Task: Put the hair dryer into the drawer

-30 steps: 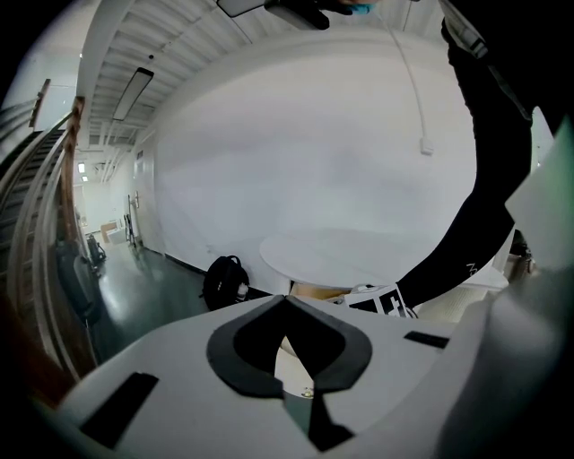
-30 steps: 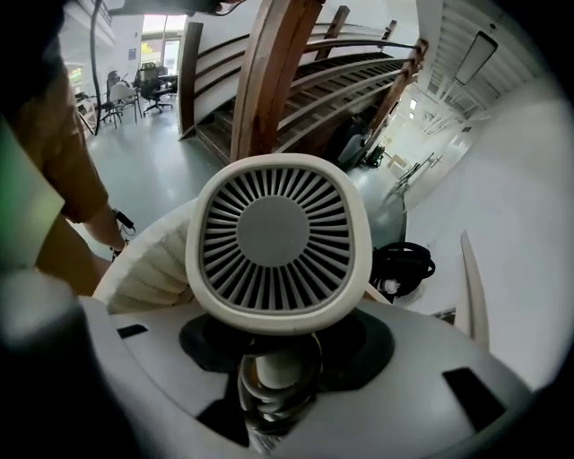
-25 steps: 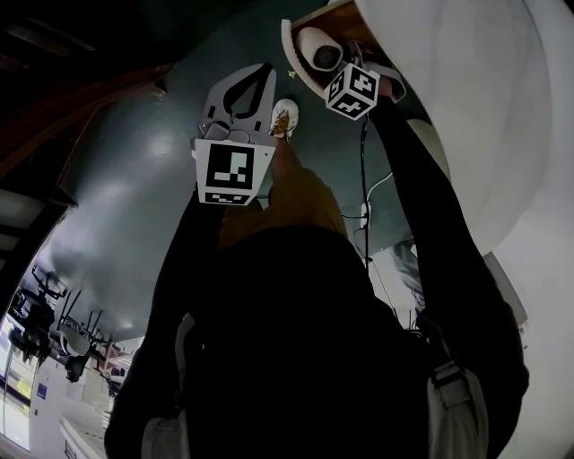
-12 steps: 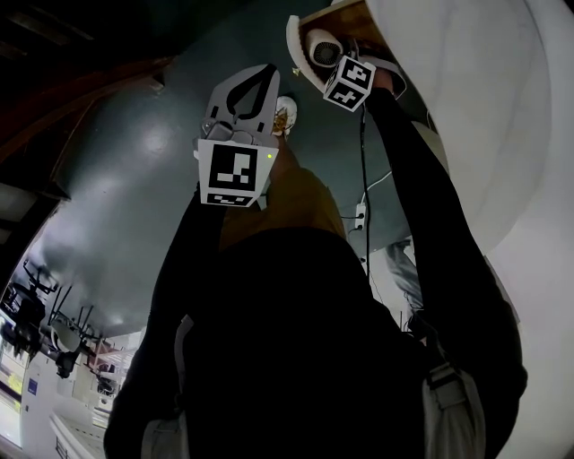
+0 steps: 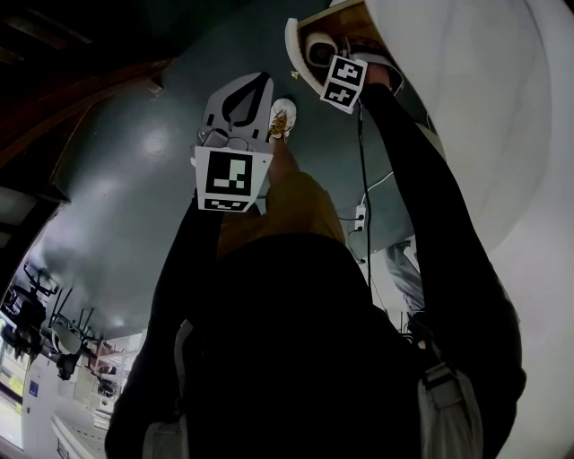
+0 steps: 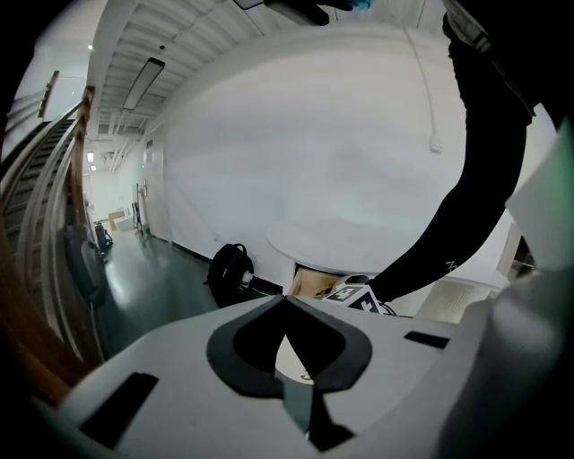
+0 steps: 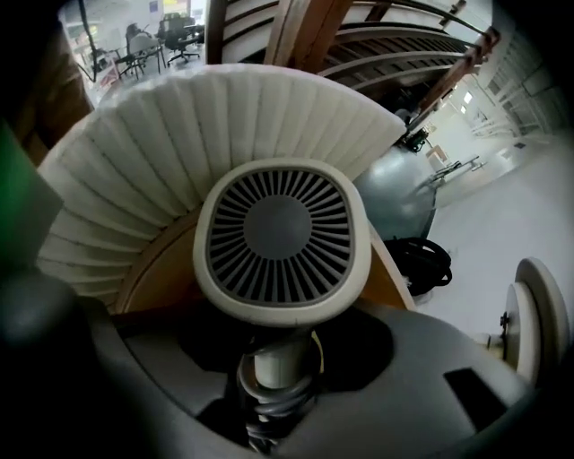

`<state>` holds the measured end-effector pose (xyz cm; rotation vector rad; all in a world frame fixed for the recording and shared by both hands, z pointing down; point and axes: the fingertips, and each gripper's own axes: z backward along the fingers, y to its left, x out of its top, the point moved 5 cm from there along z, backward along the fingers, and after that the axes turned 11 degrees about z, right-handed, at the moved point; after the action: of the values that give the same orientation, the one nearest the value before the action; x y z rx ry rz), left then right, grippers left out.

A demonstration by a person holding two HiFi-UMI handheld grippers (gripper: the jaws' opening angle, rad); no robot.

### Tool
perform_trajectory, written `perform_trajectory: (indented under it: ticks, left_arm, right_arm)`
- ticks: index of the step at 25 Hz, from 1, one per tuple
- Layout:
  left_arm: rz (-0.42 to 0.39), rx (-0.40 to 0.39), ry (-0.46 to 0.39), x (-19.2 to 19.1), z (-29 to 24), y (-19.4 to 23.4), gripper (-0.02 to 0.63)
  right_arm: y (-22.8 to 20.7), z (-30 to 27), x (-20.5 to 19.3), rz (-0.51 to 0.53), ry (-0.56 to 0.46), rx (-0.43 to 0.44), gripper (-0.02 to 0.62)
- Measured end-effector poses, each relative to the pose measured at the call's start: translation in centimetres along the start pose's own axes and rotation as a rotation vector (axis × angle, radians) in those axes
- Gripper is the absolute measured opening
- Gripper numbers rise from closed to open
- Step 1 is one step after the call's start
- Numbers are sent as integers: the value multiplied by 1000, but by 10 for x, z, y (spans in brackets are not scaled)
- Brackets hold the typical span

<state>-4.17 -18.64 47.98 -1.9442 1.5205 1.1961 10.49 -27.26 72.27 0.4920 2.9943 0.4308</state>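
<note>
The cream hair dryer [image 7: 280, 235] faces the right gripper view with its grey grille. My right gripper [image 7: 276, 363] is shut on its handle, where a grey cord is wound. Just behind it is the open drawer [image 7: 160, 269], wood inside with a white ribbed front [image 7: 179, 134]. In the head view the dryer [image 5: 316, 49] hangs at the drawer's mouth [image 5: 334, 18], with the right gripper's marker cube [image 5: 343, 81] beside it. My left gripper [image 5: 254, 82] is held in the air to the left, shut and holding nothing; in its own view the jaw tips [image 6: 285, 300] meet.
The drawer sits under a round white tabletop [image 5: 466, 108]. A black cord [image 5: 363, 161] runs down to a power strip [image 5: 360, 215] on the dark green floor. A black backpack [image 6: 229, 269] lies by the wall. A stair railing [image 6: 45, 215] stands to the left. The person's shoe [image 5: 282, 116] is below the left gripper.
The right gripper has sunk a little with the hair dryer toward the drawer, and its marker cube has rolled. The left gripper has hardly moved.
</note>
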Motion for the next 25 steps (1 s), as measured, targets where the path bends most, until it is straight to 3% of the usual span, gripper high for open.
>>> perform_trajectory:
  ticks: [6, 16, 18, 25]
  left_arm:
    - [-4, -2, 11, 0, -6, -1, 15]
    - [-12, -8, 55, -9, -18, 4, 15]
    - [-12, -8, 57, -9, -20, 5, 15]
    - [-29, -18, 54, -6, -26, 4, 15]
  right_arm:
    - [1, -15, -4, 39, 0, 4, 213]
    - [-23, -26, -12, -110, -14, -68, 238]
    - [-24, -26, -12, -124, -22, -82, 270]
    - [-20, -7, -11, -186, -60, -142, 278]
